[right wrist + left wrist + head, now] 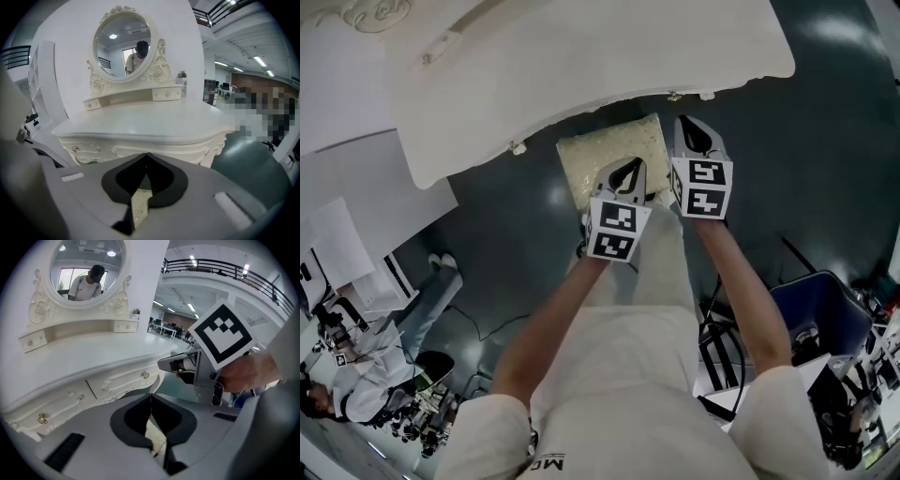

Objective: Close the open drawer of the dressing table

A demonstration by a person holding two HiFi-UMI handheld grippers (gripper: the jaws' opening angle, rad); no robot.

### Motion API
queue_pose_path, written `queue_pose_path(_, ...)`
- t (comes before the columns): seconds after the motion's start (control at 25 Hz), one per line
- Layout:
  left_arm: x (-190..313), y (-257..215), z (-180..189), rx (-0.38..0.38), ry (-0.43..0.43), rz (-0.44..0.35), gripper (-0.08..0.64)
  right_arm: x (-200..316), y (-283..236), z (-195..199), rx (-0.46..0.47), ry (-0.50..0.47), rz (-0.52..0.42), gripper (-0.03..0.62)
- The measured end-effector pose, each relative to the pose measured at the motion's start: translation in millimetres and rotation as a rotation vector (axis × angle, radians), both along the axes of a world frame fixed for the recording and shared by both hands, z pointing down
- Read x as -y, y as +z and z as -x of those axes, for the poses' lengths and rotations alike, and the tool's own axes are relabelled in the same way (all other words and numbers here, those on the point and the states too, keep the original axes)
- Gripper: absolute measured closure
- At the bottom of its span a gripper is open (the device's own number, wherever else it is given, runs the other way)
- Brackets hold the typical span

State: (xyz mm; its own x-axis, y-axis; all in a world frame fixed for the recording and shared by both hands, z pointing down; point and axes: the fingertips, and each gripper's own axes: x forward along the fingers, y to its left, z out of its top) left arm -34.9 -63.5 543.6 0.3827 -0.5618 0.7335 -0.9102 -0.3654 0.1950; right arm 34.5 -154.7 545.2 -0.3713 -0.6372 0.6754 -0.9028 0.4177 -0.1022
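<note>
The white dressing table (581,66) fills the top of the head view. Its round mirror (123,46) stands at the back. The front drawers (124,380) with brass knobs look flush with the table front, and so do the small drawers (166,94) under the mirror. My left gripper (628,169) hangs over the cream stool cushion (614,148), jaws meeting, nothing between them. My right gripper (696,128) is beside it, a little nearer the table edge, also shut and empty. In the left gripper view the right gripper (180,364) shows at the right.
The stool sits partly under the table on a dark floor (825,141). White panels (356,225) lie at the left, where a seated person (366,375) is. A blue bin (825,309) and black frames stand at the lower right.
</note>
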Motion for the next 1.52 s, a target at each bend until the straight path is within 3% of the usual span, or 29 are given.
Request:
queue_pose_path(0.4,-16.6,-49.2,15.1,-0.049,0.007,-0.055,0.551,-42.3,-60.8,8.3,0.045,0.031,-0.033,0.589)
queue_pose_path(0.76,-8.4,-102.6,28.3,-0.099,-0.011,-0.137,0.551,-50.5,-126.7,17.1,0.104,0.033,-0.122,0.589)
queue_pose_path(1.12,-45.3,-186.3,46.4,-0.131,-0.042,-0.250,0.551,-97.9,-211.7,16.3,0.146,0.042,-0.229,0.589)
queue_pose_path(1.52,-76.9,-233.0,41.9,-0.142,0.038,-0.359,0.551,-143.5,-252.0,6.7,0.137,0.057,-0.325,0.589)
